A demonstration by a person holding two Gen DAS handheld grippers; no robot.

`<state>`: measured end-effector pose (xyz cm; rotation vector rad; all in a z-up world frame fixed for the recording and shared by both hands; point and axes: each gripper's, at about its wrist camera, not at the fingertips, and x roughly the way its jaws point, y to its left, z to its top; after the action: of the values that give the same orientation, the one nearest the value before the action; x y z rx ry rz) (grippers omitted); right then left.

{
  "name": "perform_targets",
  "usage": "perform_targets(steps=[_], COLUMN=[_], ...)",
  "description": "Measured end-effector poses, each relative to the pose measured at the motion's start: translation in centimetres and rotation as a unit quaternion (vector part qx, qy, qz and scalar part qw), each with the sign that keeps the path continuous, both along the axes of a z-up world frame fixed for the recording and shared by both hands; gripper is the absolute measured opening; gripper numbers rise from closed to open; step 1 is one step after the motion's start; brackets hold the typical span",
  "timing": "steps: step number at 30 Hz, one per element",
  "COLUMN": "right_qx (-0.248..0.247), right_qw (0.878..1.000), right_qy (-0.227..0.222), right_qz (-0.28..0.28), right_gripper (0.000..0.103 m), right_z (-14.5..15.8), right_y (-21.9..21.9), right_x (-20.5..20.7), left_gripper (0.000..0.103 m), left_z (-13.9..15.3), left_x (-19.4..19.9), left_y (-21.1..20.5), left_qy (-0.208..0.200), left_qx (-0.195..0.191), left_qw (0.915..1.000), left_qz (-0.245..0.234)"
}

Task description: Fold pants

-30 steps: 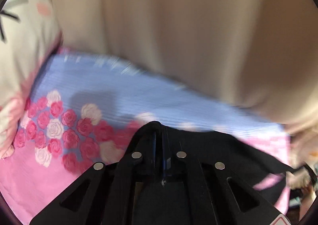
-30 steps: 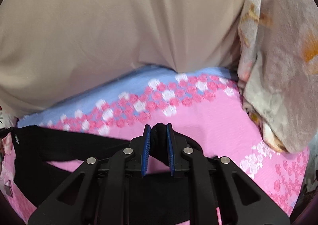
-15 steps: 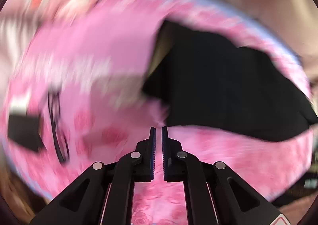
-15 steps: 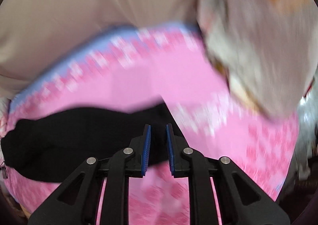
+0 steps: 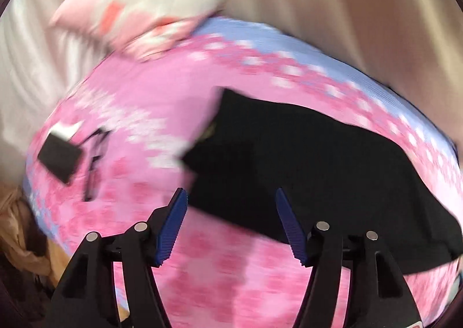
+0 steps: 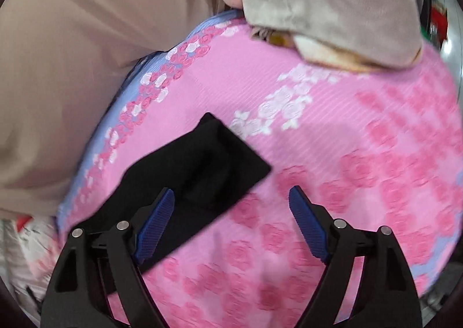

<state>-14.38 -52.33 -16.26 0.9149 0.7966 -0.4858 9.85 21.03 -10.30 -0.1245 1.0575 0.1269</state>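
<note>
Bedspread (image 5: 139,113) bears pants (image 5: 303,160) beyond claw (image 5: 230,223)

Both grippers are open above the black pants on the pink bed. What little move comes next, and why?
Probably lower the right gripper onto the near end of the black pants. Its jaws are opening with nothing pinched, and the pants lie flat on the pink bedspread, seemingly ready for another fold.

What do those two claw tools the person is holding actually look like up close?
Both look alike. The left gripper and the right gripper are built from angular black plastic arms with cut-out openings and round silver studs at the joints. Each ends in two fingers faced with ribbed blue pads. A small red-and-white label shows at the bottom edge of the left one. No cables or sleeves are visible.
</note>
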Motion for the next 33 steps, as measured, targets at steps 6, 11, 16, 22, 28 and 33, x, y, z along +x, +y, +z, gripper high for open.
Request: perform_targets(steps=[6, 11, 16, 22, 28, 33], right_qx=[0.029, -0.064, -0.097, -0.087, -0.018, 0.082], right_qw=[0.999, 0.984, 0.987, 0.993, 0.987, 0.953], right_qy=[0.031, -0.108, 0.039, 0.083, -0.02, -0.047], right_qz=[-0.004, 0.123, 0.12, 0.01, 0.157, 0.288], right_gripper=[0.016, 0.013, 0.054, 0.054, 0.054, 0.054], right_z=[-2.2, 9.7, 4.4, -0.1, 1.3, -1.4], right_y=[-1.8, 1.6, -2.1, -0.5, 13.1, 26.7], right_x=[7.3, 9.3, 5.1, -2.1, 5.1, 14.7], left_gripper=[0.062, 0.062, 0.063, 0.069, 0.073, 0.074], left_z=[-1.7, -2.2, -4.1, -6.0, -8.1, -9.4], left_x=[-0.8, -1.5, -2.2, -2.8, -2.6, -1.0], left_y=[-11.0, -14.9, -13.4, -9.0, -3.5, -1.0], left_qy=[0.021, 0.046, 0.065, 0.11, 0.134, 0.14], left_qx=[-0.072, -0.061, -0.028, -0.012, -0.034, -0.09], left_qw=[0.9961, 0.9951, 0.9963, 0.9937, 0.9861, 0.9826], left_qz=[-0.045, -0.062, -0.048, 0.016, 0.092, 0.084])
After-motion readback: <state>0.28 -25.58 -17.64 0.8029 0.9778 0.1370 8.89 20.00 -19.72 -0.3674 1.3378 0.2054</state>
